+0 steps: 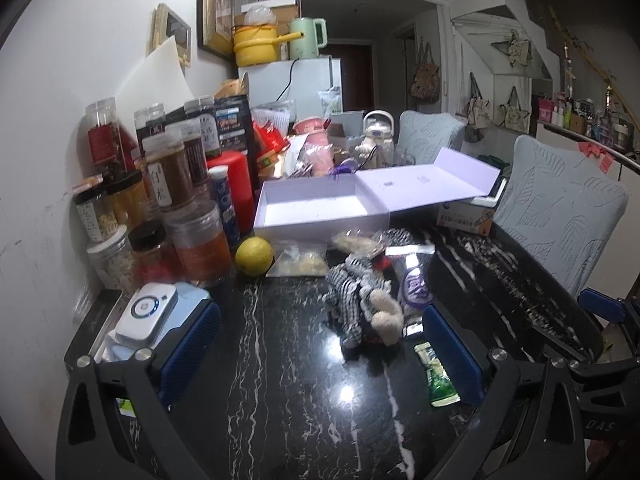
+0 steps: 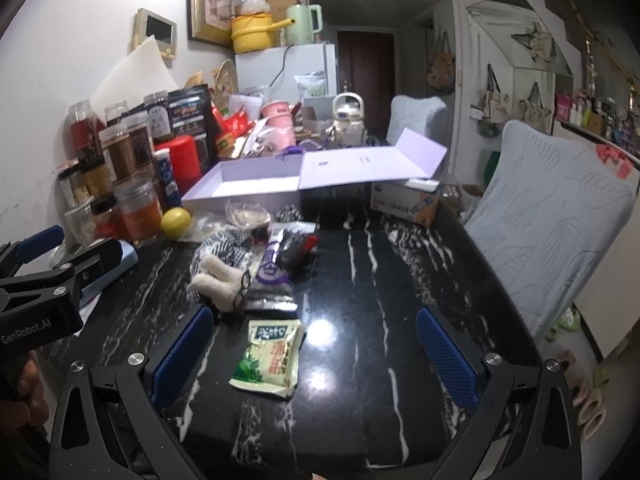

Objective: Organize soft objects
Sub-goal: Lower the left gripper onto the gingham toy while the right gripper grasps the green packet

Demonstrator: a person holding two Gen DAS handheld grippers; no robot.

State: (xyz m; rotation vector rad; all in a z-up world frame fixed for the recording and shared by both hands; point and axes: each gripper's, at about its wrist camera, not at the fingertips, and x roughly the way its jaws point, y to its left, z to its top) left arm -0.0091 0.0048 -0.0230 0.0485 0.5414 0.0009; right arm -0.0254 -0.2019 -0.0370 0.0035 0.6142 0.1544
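A plush toy in black-and-white checked cloth with cream feet (image 1: 366, 300) lies on the black marble table (image 1: 280, 380); it also shows in the right wrist view (image 2: 220, 268). An open lilac box (image 1: 316, 210) (image 2: 244, 186) stands behind it, its lid folded out right. A purple-and-silver packet (image 2: 272, 276) (image 1: 414, 292) and a green-and-white snack packet (image 2: 270, 356) (image 1: 436, 376) lie near the toy. My left gripper (image 1: 322, 356) is open and empty, just short of the toy. My right gripper (image 2: 316, 360) is open, with the green packet between its fingers on the table.
Jars and bottles (image 1: 160, 208) crowd the left wall, with a lemon (image 1: 254, 257) and clear food bags (image 1: 298, 260) in front. A white device (image 1: 146, 314) sits by my left finger. Padded chairs (image 2: 548, 236) stand at the right edge. A cardboard carton (image 2: 404, 200) lies under the lid.
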